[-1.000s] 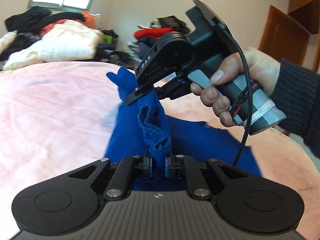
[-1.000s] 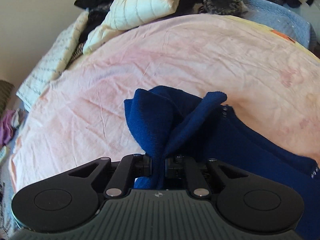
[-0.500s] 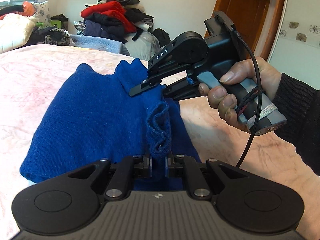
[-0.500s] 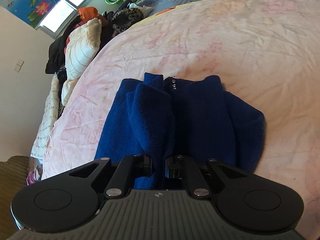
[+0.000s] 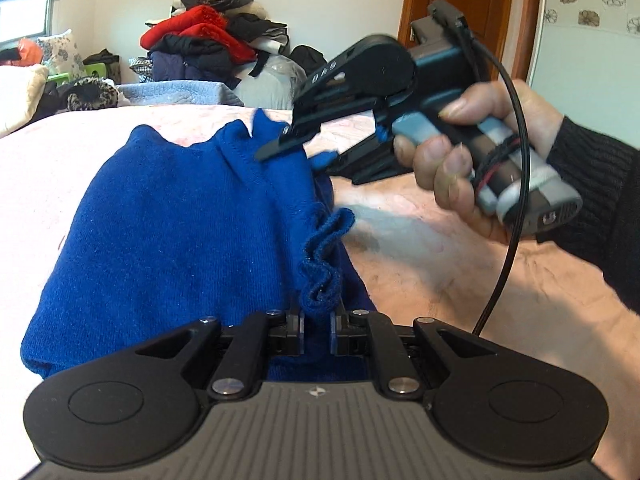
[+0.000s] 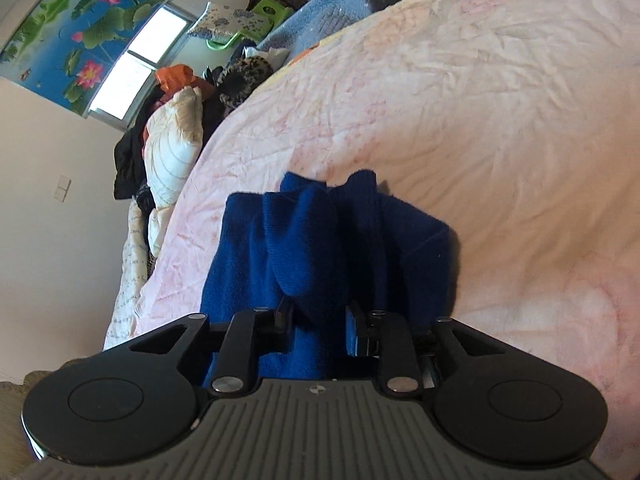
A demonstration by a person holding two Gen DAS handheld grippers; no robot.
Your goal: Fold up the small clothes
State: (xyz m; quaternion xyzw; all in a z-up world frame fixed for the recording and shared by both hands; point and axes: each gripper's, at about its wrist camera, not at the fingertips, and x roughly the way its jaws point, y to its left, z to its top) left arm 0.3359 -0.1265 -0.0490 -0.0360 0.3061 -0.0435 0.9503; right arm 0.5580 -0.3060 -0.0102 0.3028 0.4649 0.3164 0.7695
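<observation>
A small blue knit garment (image 5: 172, 232) lies folded on the pink bedspread (image 5: 40, 168). My left gripper (image 5: 317, 330) is shut on its bunched near edge. The right gripper (image 5: 304, 152), held in a hand, hovers at the garment's far corner with its jaws parted. In the right wrist view the blue garment (image 6: 320, 240) lies between my right gripper's (image 6: 316, 326) spread fingers, which no longer pinch it.
Piles of clothes (image 5: 200, 48) and a blue blanket (image 5: 172, 92) sit at the bed's far end. A white quilted pillow (image 6: 172, 144) and dark clothes lie by the window. A wooden door (image 5: 460, 12) stands behind the right hand.
The garment has been laid over into a fold on the bed. My right gripper has opened and let go of its corner. My left gripper keeps its hold.
</observation>
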